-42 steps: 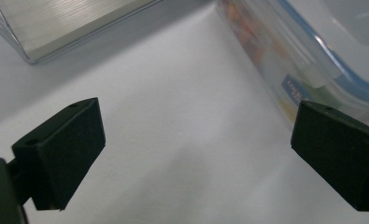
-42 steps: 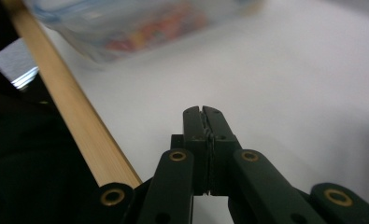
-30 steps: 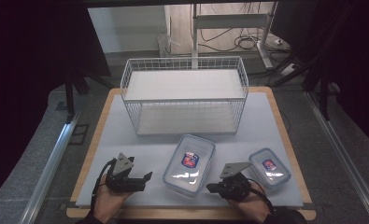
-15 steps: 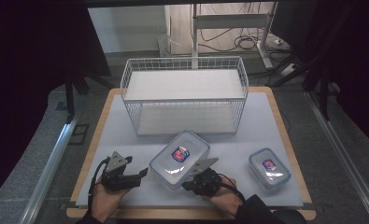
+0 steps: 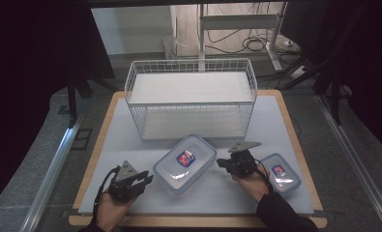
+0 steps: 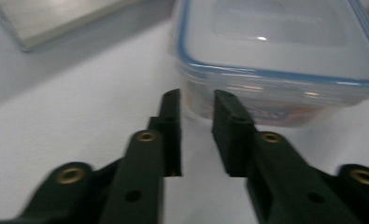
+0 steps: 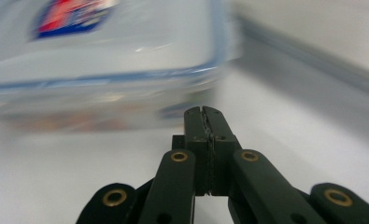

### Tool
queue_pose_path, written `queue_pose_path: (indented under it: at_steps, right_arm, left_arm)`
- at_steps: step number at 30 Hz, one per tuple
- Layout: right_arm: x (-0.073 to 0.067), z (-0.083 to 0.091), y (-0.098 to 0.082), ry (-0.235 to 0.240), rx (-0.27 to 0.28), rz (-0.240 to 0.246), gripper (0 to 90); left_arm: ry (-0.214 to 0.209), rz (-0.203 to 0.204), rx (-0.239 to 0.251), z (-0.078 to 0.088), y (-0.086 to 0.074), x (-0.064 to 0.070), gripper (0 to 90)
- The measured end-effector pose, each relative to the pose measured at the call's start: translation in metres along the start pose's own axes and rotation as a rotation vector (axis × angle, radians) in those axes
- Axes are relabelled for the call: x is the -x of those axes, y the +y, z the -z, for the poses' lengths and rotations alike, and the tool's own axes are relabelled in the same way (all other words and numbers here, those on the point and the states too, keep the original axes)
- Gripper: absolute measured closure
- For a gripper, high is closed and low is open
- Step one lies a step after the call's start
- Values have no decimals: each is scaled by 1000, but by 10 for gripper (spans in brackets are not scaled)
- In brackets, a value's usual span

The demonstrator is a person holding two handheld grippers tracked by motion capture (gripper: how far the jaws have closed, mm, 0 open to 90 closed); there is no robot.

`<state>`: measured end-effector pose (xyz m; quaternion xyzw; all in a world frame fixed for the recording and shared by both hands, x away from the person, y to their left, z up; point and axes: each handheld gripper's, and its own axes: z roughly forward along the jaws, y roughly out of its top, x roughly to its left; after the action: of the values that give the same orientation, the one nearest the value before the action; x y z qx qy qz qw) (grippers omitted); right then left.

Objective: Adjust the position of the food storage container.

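Note:
A large clear container with a blue-rimmed lid (image 5: pixel 184 163) lies on the white mat, between the two grippers. My left gripper (image 5: pixel 147 178) rests to its left and points at it. In the left gripper view the jaws (image 6: pixel 197 100) have just been closing and stand a narrow gap apart, nothing between them, with a corner of the container (image 6: pixel 275 56) just ahead. My right gripper (image 5: pixel 221 163) sits right of the container, its jaws shut on nothing (image 7: pixel 204 112) and close to the container's side (image 7: pixel 102 51). A smaller lidded container (image 5: pixel 280 172) lies beside the right hand.
A white wire basket (image 5: pixel 191 96) stands across the back of the mat, right behind the large container. The mat (image 5: pixel 130 140) lies on a wooden board, with floor and metal rails to either side.
The right gripper swept left against the large container, then drew back to the right. The container slid left and turned. The left gripper's jaws narrowed.

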<state>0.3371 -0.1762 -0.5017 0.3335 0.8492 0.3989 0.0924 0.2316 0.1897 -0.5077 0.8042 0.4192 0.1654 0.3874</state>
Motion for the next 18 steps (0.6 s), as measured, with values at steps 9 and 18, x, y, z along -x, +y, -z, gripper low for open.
queue_pose_path:
  at_steps: [9,18]
  right_arm:
    - [17,-25,23,-76,3,10,891]
    - [20,-30,26,-17,-31,17,898]
  left_arm:
    - [-27,43,-40,-14,0,2,854]
    - [-14,105,-49,-23,2,-6,869]
